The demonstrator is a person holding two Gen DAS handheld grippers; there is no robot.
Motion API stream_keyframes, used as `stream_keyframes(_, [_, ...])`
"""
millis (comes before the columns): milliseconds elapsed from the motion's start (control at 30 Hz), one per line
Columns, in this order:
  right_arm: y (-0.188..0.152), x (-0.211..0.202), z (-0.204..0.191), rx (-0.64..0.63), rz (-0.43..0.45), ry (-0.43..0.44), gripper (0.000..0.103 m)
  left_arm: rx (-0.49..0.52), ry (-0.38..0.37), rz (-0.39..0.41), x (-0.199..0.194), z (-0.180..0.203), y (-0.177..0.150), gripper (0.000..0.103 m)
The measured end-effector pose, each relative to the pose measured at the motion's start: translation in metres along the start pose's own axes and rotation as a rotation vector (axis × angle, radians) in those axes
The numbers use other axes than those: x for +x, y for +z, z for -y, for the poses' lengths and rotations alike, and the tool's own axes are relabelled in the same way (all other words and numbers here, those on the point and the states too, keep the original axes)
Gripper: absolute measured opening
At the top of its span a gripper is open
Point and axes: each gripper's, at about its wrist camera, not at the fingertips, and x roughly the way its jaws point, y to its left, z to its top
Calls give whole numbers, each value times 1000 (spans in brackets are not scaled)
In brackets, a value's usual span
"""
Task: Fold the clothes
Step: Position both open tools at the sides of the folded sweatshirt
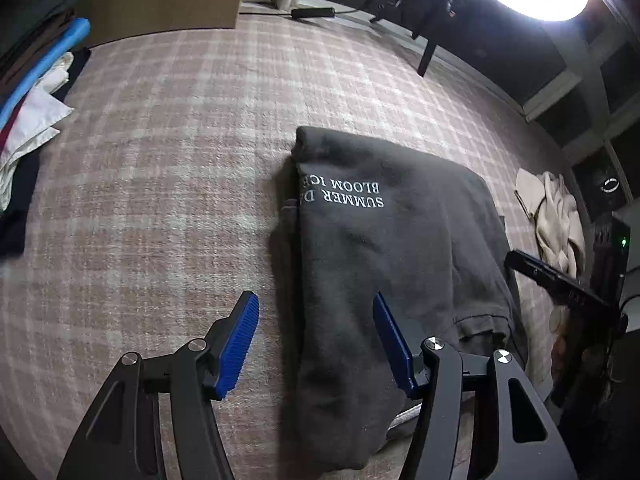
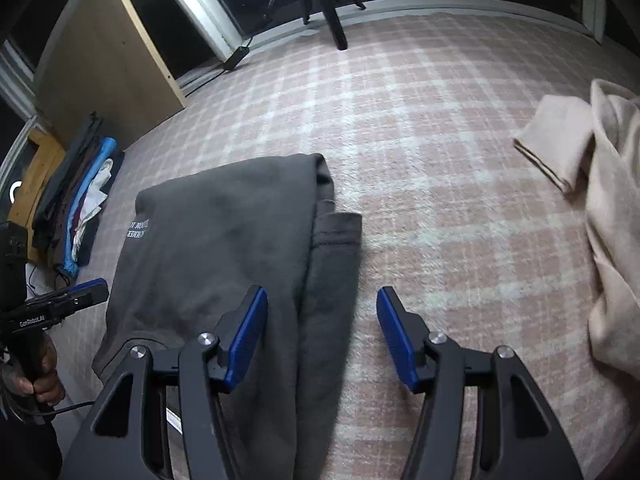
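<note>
Left wrist, folded shirt [image 1: 384, 264] lengthwise ahead

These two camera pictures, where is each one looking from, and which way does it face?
Left wrist view: sits on the left gripper, looking forward and down over its open blue fingers at the left edge of the dark grey T-shirt; the right gripper pokes in at the right.
Right wrist view: sits on the right gripper, looking over the shirt's right edge; the left gripper and the hand holding it show at the left.
Shared: the shirt, the pink plaid cover, the beige garment, the folded stack.
</note>
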Motion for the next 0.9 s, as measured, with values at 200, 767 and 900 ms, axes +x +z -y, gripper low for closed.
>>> stream_keyframes(200, [1, -9, -14, -58, 41, -100, 57, -39, 1, 132, -12, -4, -2, 68])
stream_keyframes(767, [1, -9, -18, -104, 43, -219, 58, -35, 189, 14, 14, 20, 0, 74])
stream_keyframes(900, [3, -4, -18, -114, 35, -203, 58, -31, 190, 1, 23, 23, 1, 74])
